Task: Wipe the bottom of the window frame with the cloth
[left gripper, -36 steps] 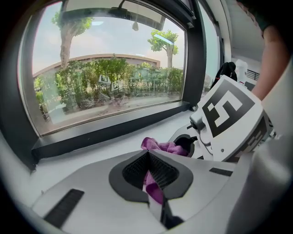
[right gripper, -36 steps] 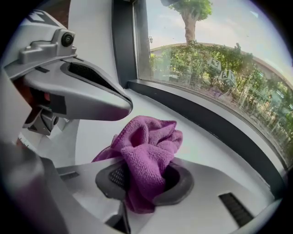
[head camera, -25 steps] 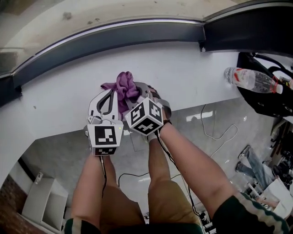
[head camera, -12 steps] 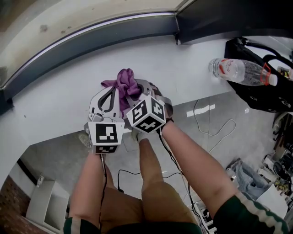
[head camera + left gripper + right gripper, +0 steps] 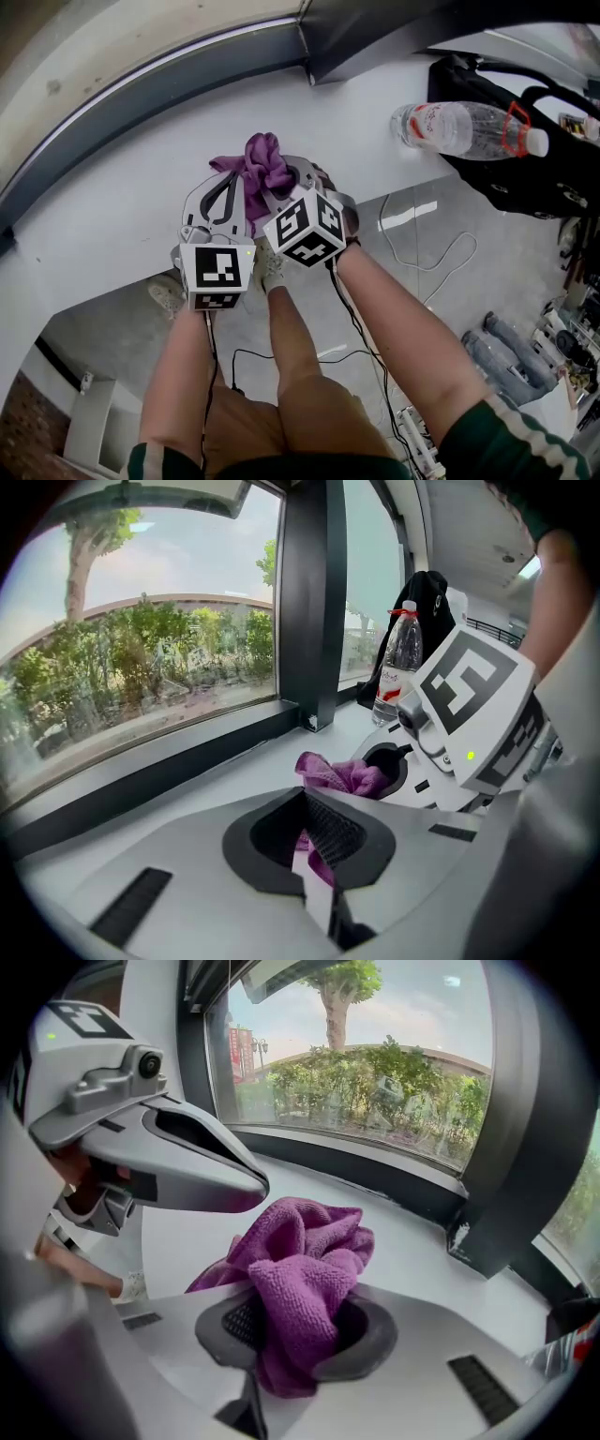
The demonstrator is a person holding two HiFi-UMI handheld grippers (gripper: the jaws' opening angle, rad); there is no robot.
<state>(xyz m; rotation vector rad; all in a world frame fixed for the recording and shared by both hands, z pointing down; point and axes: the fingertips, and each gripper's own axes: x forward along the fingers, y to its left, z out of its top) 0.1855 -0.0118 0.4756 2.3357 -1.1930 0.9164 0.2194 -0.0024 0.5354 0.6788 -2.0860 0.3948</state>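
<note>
The cloth, bunched over the white surface short of the dark frame, is clamped in the right gripper, with the left gripper closed and apparently empty beside it; wiping seems not yet begun, so the cloth probably must next be pressed onto the frame's bottom.

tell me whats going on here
A person holds a gripper in each hand over a white window sill. The right gripper is shut on a bunched purple cloth. The left gripper sits close beside it, jaws together. The dark bottom of the window frame lies beyond the cloth, which is not touching it. A water bottle lies further right on the sill.
</note>
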